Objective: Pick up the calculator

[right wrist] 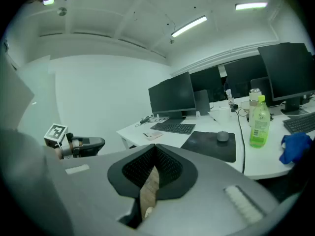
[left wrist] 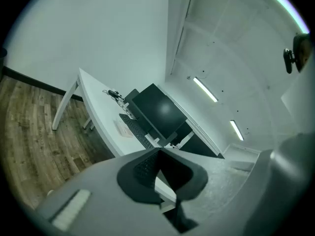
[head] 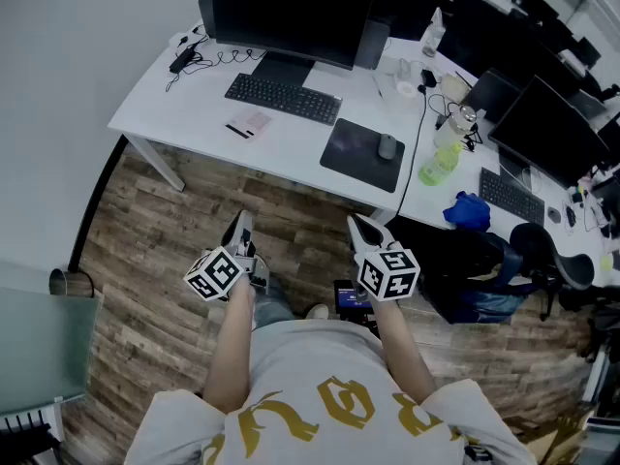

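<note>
1. Desk (head: 184,100): white, across wood-plank floor from the standing person, well apart from both tools.
2. Monitor (head: 291,13): dark, at the desk's back edge.
3. Keyboard (head: 283,98): black, in front of the monitor.
4. Mouse pad (head: 360,153): dark, right of the keyboard, mouse on it.
5. Left gripper (head: 240,229): held at waist height, jaws drawn together, nothing between them.
6. Right gripper (head: 363,226): likewise closed and empty, level with the left.
7. Calculator (head: 250,124): probably the small flat pale item with a dark strip, just beside the keyboard's left near corner; too small to confirm. It lies ahead of both tools, about in line with the left gripper, the nearer one. Its long axis runs roughly parallel to the keyboard. Jaws would need opening before the reach.
</note>
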Tool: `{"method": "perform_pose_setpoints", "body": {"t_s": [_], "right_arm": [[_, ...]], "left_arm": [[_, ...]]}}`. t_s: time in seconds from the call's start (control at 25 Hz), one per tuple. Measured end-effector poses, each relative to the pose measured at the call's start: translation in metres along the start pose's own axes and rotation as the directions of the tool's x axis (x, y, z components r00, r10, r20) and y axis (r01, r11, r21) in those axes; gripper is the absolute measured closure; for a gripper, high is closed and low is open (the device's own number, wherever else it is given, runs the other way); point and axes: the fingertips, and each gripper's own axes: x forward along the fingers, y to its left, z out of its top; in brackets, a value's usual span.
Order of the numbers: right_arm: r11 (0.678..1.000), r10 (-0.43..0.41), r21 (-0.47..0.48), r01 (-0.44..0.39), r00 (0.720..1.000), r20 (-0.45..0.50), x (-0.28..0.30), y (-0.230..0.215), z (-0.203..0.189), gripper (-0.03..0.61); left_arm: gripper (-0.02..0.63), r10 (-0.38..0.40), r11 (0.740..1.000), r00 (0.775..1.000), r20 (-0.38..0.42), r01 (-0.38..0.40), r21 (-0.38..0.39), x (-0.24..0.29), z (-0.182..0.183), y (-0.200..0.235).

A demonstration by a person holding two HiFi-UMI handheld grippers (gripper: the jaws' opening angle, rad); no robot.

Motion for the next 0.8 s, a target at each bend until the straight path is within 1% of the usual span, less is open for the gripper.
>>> {"method": "perform_pose_setpoints", "body": {"t_s": [0.24,0.36,0.48,0.52,0.56,0.64,0.8], "right_arm": [[1.000,0.005,0.014,-0.005,1.000,0.010,-0.012,-0.004,-0.001,0.557],[0.999,0.004,0.044,-0.004,1.000,0.019,-0.016,-0.012,-0.003,0.557],[0.996,0.006,0.085,-0.009,0.999,0.040,-0.012,-0.018,0.000,0.555],[0.996,0.010,0.092,-0.014,0.999,0.043,-0.009,-0.019,0.000,0.555],[0.995,0.014,0.097,-0.018,0.999,0.042,-0.005,-0.020,0.000,0.555],[0.995,0.018,0.096,-0.020,1.000,0.023,0.006,-0.025,-0.002,0.555],[0.996,0.022,0.085,-0.021,1.000,-0.014,0.035,-0.036,0.002,0.555]], "left_arm": [[0.614,0.037,0.999,0.999,0.003,-0.037,-0.002,-0.007,-0.007,0.005],[0.614,0.049,0.999,0.999,-0.015,-0.049,0.016,-0.006,-0.012,0.002],[0.610,0.072,0.997,0.997,-0.036,-0.072,0.007,-0.002,-0.016,0.009],[0.556,0.083,0.997,0.996,-0.038,-0.083,-0.002,0.001,-0.015,0.013],[0.523,0.095,0.995,0.995,-0.036,-0.095,-0.011,0.003,-0.014,0.018],[0.505,0.125,0.992,0.992,-0.018,-0.125,-0.011,0.008,-0.008,0.029],[0.483,0.168,0.985,0.986,0.012,-0.168,0.028,0.029,0.008,0.052]]}}
